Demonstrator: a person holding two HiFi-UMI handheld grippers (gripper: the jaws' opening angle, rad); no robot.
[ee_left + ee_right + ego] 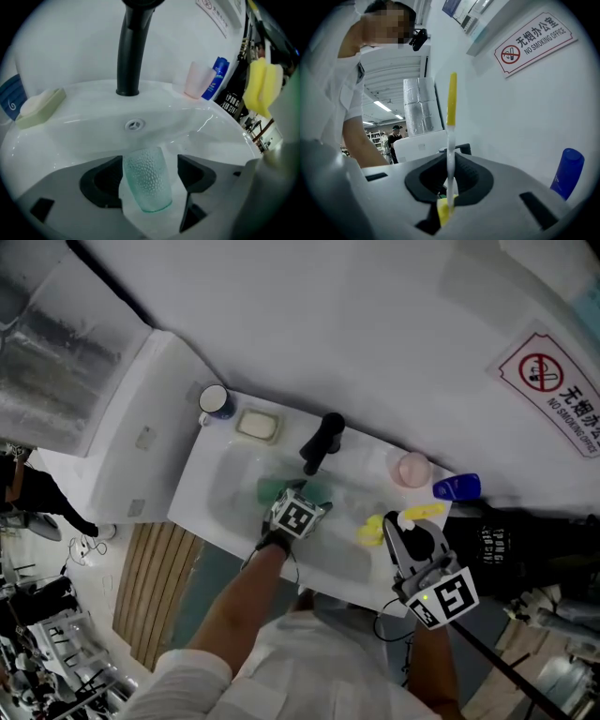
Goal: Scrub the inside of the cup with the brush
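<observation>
While the dimpled green translucent cup (145,180) lies in the white sink (70,140), lower centre, between the left gripper's (149,178) wide fingers, they should close mid-body; the right gripper's (450,180) fingers clamp the yellow-handled brush (451,98).

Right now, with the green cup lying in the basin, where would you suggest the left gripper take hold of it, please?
Take the cup across its dimpled side wall, mid-length, from above. It lies in the sink lengthwise between the left gripper's open jaws, so they would likely close squarely on it.
</observation>
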